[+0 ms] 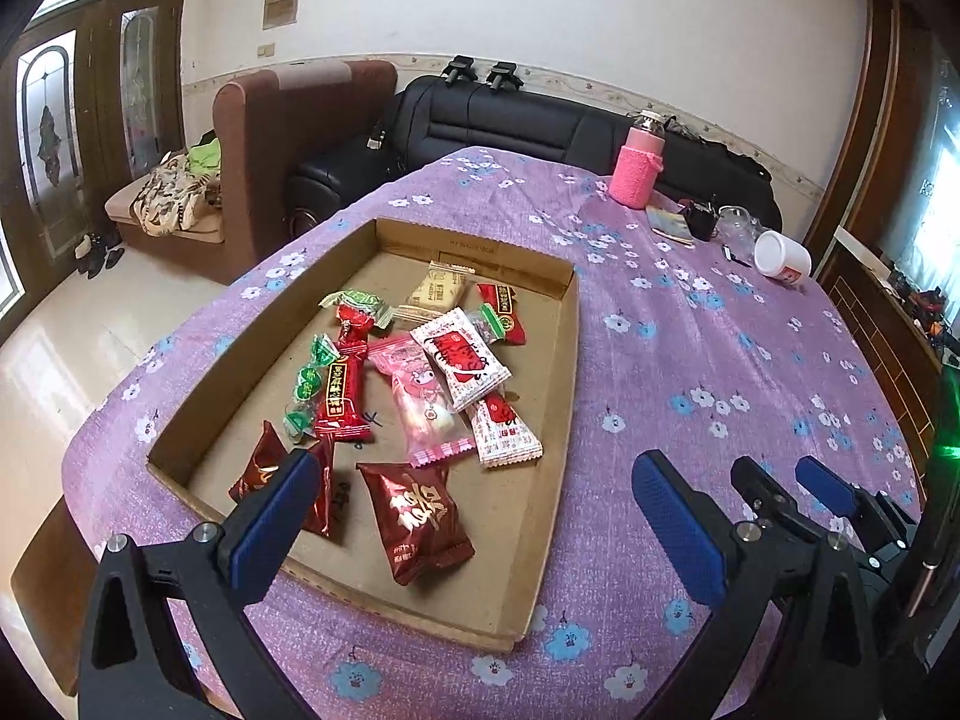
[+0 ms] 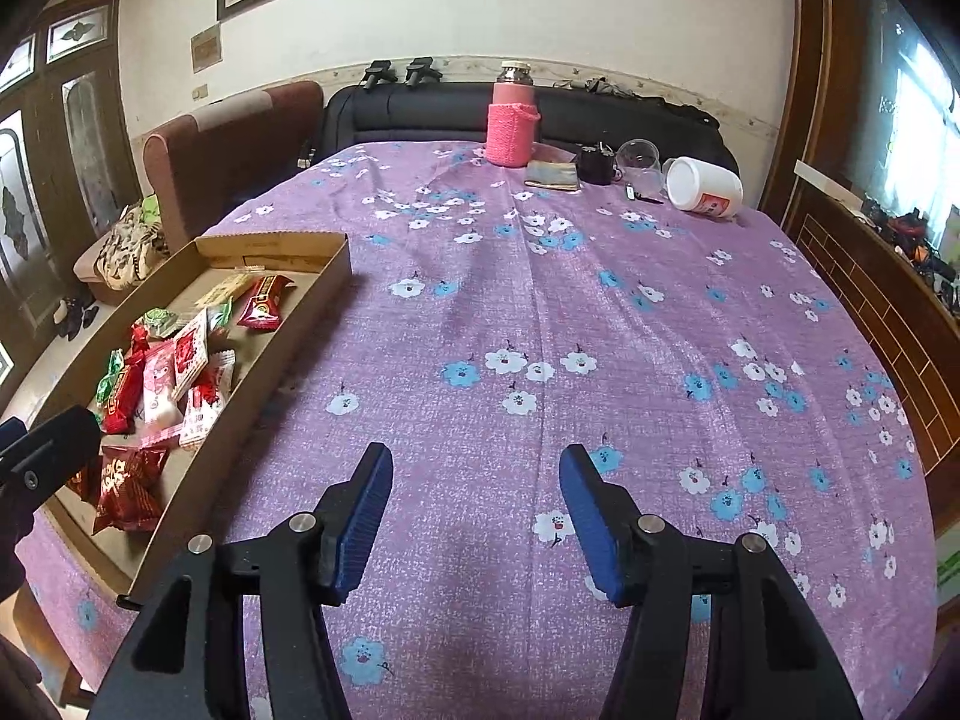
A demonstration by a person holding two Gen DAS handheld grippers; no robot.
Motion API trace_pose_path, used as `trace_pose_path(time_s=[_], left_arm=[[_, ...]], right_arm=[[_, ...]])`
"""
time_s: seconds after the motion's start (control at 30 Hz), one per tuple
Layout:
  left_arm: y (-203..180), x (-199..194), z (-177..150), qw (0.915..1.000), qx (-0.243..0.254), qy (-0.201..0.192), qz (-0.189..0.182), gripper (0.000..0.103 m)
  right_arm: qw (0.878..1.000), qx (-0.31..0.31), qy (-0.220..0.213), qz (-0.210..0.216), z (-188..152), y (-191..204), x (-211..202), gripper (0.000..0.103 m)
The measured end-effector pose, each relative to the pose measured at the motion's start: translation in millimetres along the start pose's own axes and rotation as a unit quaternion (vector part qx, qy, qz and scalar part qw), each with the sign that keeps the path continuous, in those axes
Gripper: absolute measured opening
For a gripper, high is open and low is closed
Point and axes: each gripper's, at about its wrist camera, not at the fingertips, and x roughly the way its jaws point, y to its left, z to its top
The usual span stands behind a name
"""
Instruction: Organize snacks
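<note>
Both tongs are standing spread and empty: left gripper (image 1: 474, 498) is hovering over snacks (image 1: 414, 510) in cardboard tray (image 1: 558, 420), right gripper (image 2: 474, 516) over purple cloth (image 2: 600, 300).

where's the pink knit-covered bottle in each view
Left wrist view: the pink knit-covered bottle stands upper right, at the table's far edge before the black sofa.
Right wrist view: the bottle stands top centre, at the far edge of the table.
Shared landmark: the white jar lying on its side, to the right of the bottle in both views.
</note>
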Motion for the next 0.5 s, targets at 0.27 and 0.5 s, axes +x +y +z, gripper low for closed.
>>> trace_pose_path(time_s=[0.27, 0.5], left_arm=[[-1.0, 1.3, -1.6, 1.0, 0.002, 0.005, -0.004, 0.103], [0.2, 6.5, -4.5, 0.9998, 0.003, 0.016, -0.009, 0.103]], right_arm=[[1.0, -0.004, 0.002, 0.001, -1.7, 4.8, -2.9, 0.064], [1.0, -0.015, 0.003, 0.003, -3.1, 13.5, -4.4, 0.066]])
